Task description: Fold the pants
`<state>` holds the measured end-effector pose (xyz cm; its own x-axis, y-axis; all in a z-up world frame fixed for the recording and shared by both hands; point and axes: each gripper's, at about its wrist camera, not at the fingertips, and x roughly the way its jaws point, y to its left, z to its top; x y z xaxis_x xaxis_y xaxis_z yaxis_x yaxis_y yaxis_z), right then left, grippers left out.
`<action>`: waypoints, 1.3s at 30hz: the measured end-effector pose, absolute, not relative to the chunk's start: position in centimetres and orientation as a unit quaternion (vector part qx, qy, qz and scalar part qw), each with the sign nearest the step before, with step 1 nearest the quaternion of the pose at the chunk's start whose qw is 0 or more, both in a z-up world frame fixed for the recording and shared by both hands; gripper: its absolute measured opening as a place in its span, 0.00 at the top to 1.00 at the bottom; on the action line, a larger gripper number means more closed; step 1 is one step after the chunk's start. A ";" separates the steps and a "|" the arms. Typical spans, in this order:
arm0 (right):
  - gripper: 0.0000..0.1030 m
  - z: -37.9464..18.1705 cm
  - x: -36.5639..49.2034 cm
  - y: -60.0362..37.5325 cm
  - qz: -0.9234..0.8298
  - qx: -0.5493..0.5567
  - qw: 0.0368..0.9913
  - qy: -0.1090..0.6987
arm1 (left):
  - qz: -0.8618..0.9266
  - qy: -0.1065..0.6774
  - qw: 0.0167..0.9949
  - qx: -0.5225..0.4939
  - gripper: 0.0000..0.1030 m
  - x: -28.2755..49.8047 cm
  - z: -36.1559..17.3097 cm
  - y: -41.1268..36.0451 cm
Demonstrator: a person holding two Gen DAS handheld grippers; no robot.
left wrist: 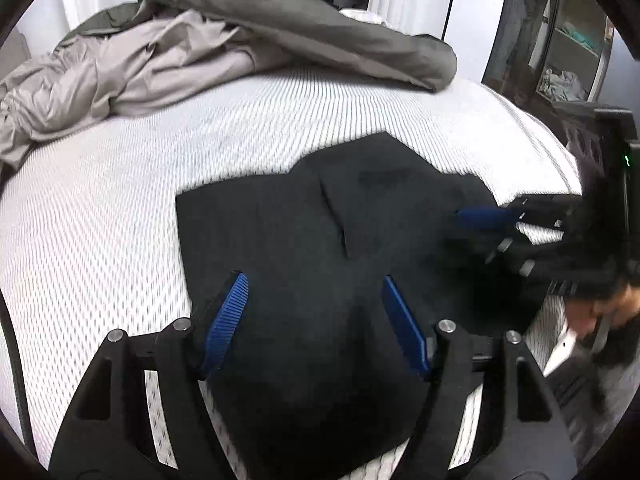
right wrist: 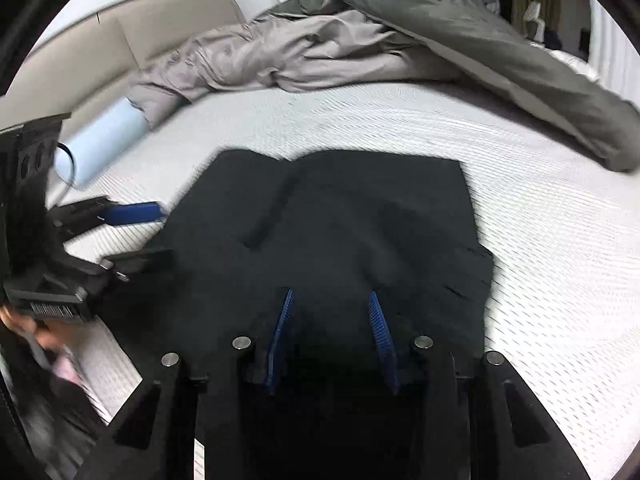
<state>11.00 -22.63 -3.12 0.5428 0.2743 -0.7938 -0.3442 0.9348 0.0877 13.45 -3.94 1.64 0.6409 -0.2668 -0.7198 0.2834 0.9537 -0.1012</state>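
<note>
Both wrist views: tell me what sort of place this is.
Most likely a bedroom. The black pants lie on a bare white mattress, a rumpled grey duvet is heaped at its far side, and an open wardrobe with clothes on its shelves stands beyond the bed.

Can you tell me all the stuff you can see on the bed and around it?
pants: one, black, lying flat in the middle of the mattress
mattress: one, white with a woven pattern, under everything
duvet: one, grey-green, bunched at the far side
sheet: one, beige, crumpled beside the duvet
roll: one, light blue, at the left edge of the bed by the headboard
headboard: one, cream, behind the bedding
shelves: one unit, dark, with clothes on it, to the right
left gripper: one, black with blue pads, open over the pants
right gripper: one, black with blue pads, open over the pants
</note>
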 end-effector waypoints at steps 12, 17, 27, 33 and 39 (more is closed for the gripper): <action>0.67 -5.4 13.3 -21.9 0.092 -0.130 0.868 0.470 | -0.120 0.442 0.889 0.010 0.54 15.2 -1.8 -1.8; 0.66 -3.4 13.3 -20.9 0.122 -0.086 0.879 0.453 | -0.114 0.413 0.903 -0.017 0.72 14.9 1.3 -1.5; 0.66 -6.7 17.1 -19.0 0.130 -0.070 0.856 0.495 | -0.088 0.448 0.889 -0.037 0.72 20.6 -1.0 -2.1; 0.67 -4.5 12.5 -23.7 0.101 -0.081 0.884 0.450 | -0.063 0.426 0.902 -0.003 0.72 15.7 1.2 -2.4; 0.66 -4.6 9.4 -19.4 0.187 -0.092 0.867 0.452 | -0.157 0.431 0.888 0.028 0.63 11.9 0.3 -6.2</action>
<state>9.38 -19.40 -4.58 0.5205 0.2413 -0.8191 -0.4077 0.9131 0.0099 11.90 -6.25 0.30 0.5783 -0.2550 -0.7749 0.3036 0.9489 -0.0857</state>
